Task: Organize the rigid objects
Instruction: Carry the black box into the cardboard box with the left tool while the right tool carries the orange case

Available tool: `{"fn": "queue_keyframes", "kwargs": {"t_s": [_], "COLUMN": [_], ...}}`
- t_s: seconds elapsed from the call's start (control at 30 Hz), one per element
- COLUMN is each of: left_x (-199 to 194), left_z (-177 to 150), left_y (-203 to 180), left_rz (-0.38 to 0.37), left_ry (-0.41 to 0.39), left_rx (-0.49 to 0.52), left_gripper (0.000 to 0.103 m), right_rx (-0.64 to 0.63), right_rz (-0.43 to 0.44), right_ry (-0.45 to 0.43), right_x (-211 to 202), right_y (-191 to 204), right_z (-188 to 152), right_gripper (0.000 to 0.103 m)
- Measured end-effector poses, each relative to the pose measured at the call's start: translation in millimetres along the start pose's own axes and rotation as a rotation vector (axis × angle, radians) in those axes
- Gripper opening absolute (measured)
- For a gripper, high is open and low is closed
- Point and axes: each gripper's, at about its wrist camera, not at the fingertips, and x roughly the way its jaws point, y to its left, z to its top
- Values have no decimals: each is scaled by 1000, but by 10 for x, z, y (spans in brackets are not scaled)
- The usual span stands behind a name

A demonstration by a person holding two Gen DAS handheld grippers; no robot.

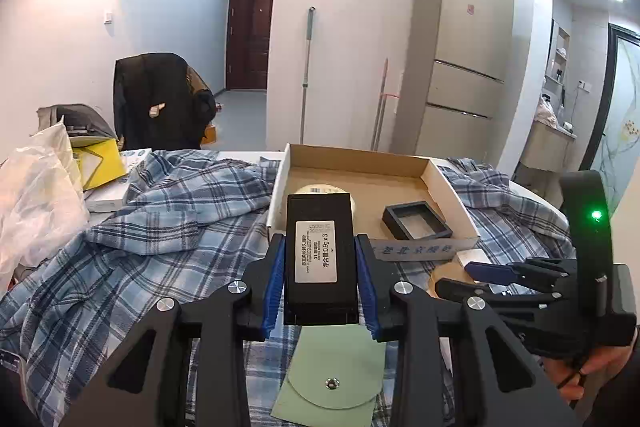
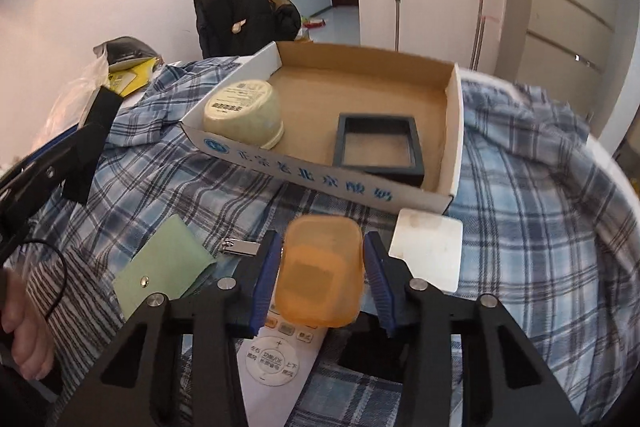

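My left gripper is shut on a black box with a white label, held up in front of the cardboard tray. The tray holds a cream round jar and a black square frame. My right gripper is shut on an orange translucent box, low over a white remote just in front of the tray. In the right wrist view the left gripper's black box shows at the far left. In the left wrist view the right gripper shows at the right edge.
A blue plaid shirt covers the table. On it lie a green snap pouch, a small metal clip and a white square tile. A plastic bag, yellow envelope and chair with black jacket stand at the left.
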Motion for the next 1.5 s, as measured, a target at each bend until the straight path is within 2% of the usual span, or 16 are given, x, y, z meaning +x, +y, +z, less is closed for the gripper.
{"fn": "queue_keyframes", "kwargs": {"t_s": [0.27,0.47,0.73,0.93,1.07,1.23,1.37,1.43,1.5], "left_x": [-22,1,-85,-251,-378,-476,-469,-424,-367], "left_z": [-8,-4,28,176,385,761,1221,1488,1701], "left_y": [-58,-23,-46,-74,-89,-181,-270,-390,-465], "left_rz": [-8,-8,13,1,-63,-11,-24,-49,-14], "left_ry": [-6,10,-25,-45,-21,-63,-108,-131,-162], "left_rx": [24,0,17,19,10,58,22,53,72], "left_gripper": [36,36,36,36,35,35,35,36,36], "right_rx": [-40,-39,-54,0,0,44,115,180,221], "right_rz": [-24,-16,-49,-66,-100,-134,-176,-173,-138], "right_ry": [0,41,-28,-99,-170,-259,-324,-319,-323], "right_x": [3,85,-97,-425,-755,-1124,-1299,-1306,-1295], "right_y": [80,66,83,-28,-101,-230,-292,-357,-405], "right_z": [-25,-39,4,201,401,779,1177,1355,1519], "right_gripper": [42,42,42,42,42,42,42,42,42]}}
